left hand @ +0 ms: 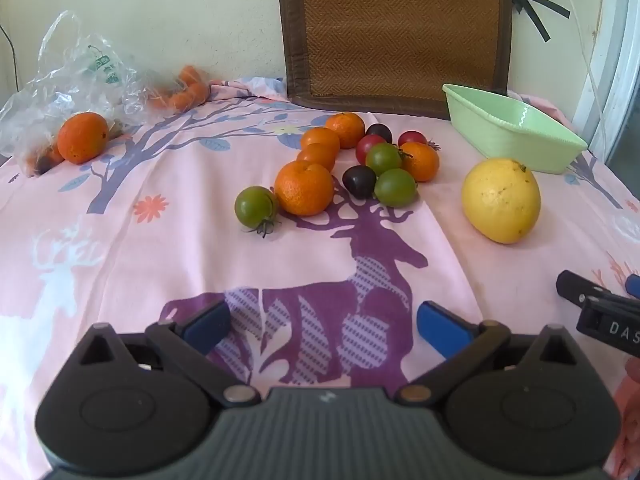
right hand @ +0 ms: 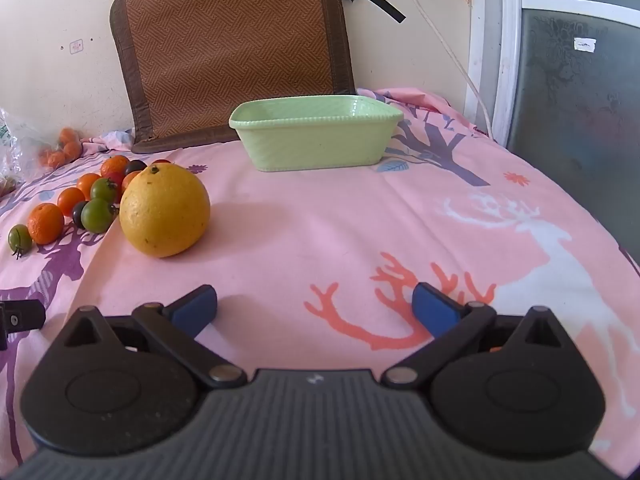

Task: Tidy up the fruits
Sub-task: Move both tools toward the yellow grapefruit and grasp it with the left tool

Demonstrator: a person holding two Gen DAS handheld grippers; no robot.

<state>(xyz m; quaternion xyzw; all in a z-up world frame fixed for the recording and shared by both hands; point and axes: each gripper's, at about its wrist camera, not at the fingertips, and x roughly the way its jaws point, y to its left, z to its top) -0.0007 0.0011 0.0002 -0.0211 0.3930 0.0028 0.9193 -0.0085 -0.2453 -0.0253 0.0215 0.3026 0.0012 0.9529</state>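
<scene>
L gripper (left hand: 323, 322) & R gripper (right hand: 315, 306): both wide, empty. Big yellow fruit (right hand: 164, 211) sits ahead-left of R, prob nearer R; bowl (right hand: 316, 138) behind.

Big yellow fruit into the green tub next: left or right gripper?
Right, probably. The right gripper is open, with the yellow fruit just ahead-left and the green tub straight ahead. The left gripper faces the small-fruit cluster instead.

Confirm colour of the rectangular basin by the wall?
Pale green basin, plain with a beaded rim; clearest in the right wrist view.
</scene>
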